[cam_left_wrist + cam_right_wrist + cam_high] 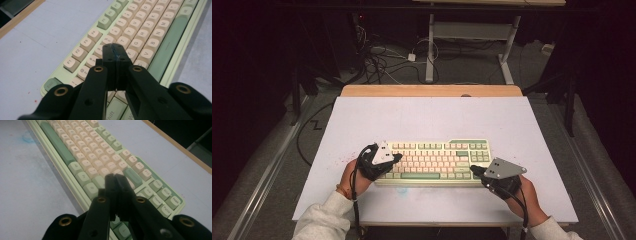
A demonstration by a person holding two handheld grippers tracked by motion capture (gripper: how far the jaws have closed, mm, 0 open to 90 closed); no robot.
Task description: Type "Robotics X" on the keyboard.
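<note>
I hold both claws clenched empty over the mechanical keyboard [435, 161]: left gripper [398, 157] at its left keys, right gripper [473, 169] near its right edge, probably for key-pressing.

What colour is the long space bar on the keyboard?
Muted green space bar, clearest in the left gripper view.

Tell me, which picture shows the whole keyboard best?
The high view: the keyboard lies complete on the table, with the shut left gripper and right gripper over its two ends. The left gripper view shows its Esc and letter keys close up; the right gripper view shows its other end.
</note>
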